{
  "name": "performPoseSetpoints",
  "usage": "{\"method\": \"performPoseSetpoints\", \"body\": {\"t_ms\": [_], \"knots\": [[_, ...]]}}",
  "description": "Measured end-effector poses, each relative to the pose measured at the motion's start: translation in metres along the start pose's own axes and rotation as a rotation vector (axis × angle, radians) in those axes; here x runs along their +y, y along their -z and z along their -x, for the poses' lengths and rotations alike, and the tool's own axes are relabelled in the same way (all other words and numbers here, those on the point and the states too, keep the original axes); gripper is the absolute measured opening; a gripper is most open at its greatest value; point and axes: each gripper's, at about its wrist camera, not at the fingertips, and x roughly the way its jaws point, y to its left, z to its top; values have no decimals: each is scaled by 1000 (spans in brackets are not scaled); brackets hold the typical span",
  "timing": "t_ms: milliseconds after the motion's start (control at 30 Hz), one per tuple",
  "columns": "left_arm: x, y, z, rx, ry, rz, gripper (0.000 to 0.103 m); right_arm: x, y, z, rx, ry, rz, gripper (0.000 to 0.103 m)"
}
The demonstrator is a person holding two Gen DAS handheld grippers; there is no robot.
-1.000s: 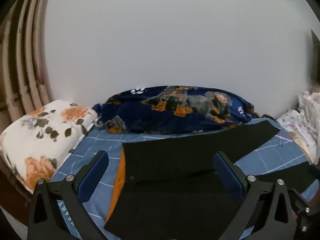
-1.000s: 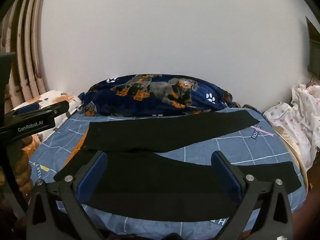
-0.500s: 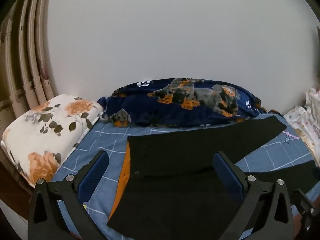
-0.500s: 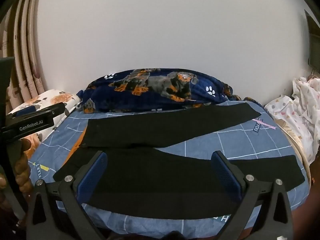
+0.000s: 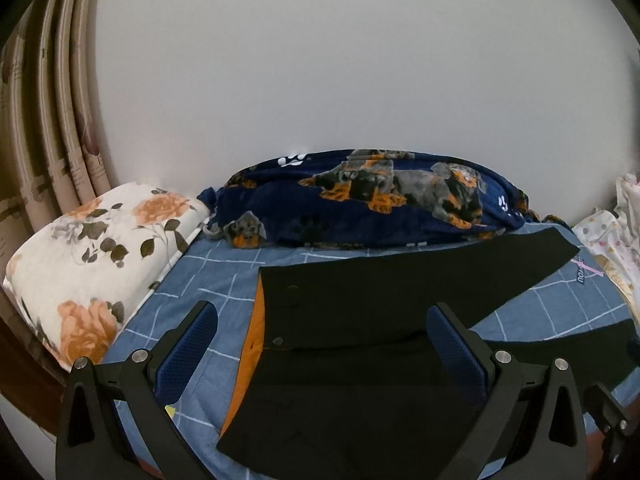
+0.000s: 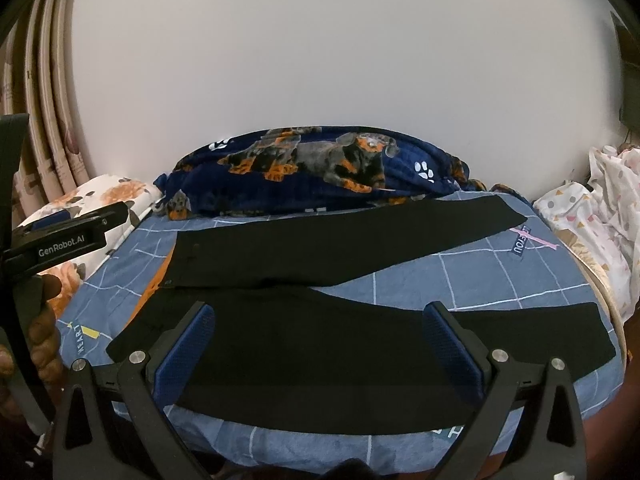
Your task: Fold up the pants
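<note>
- left tool (image 5: 322, 330) is hanging wide open w/ nothing in it, drifting back a bit from the waistband since a sec ago.
- black pants (image 6: 320, 344) are lying flat on the bed (image 6: 500, 280), legs splayed apart, unmoved.
- right tool (image 6: 318, 334) is also gaping, empty, over the near leg; no fold begun yet, prob lining up.

Pants (image 6: 320, 344), blanket (image 6: 320, 176) on bed (image 6: 460, 276)

black angular frames on each tool (image 5: 322, 344) (image 6: 318, 344), blue textured fingertip pads (image 5: 454, 350), round silver screws (image 6: 137, 357), white "genrobot.ai" lettering (image 6: 66, 249) along one side.
</note>
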Motion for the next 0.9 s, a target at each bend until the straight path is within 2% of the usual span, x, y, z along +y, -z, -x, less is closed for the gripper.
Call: {"method": "performPoseSetpoints", "body": {"t_ms": [400, 500, 667, 733, 900], "knots": [[2, 0, -1, 10, 3, 3, 103, 0, 3, -7, 19, -7, -7, 103], [6, 3, -11, 43, 44, 15, 103, 0, 5, -9, 25, -6, -7, 103], [21, 20, -48, 153, 130, 11, 103, -2, 6, -16, 38, -2, -10, 103], [25, 21, -63, 171, 124, 4, 103, -4, 8, -20, 49, -1, -14, 103], [75, 18, -123, 230, 244, 68, 102, -8, 10, -32, 75, 3, -20, 103]]}}
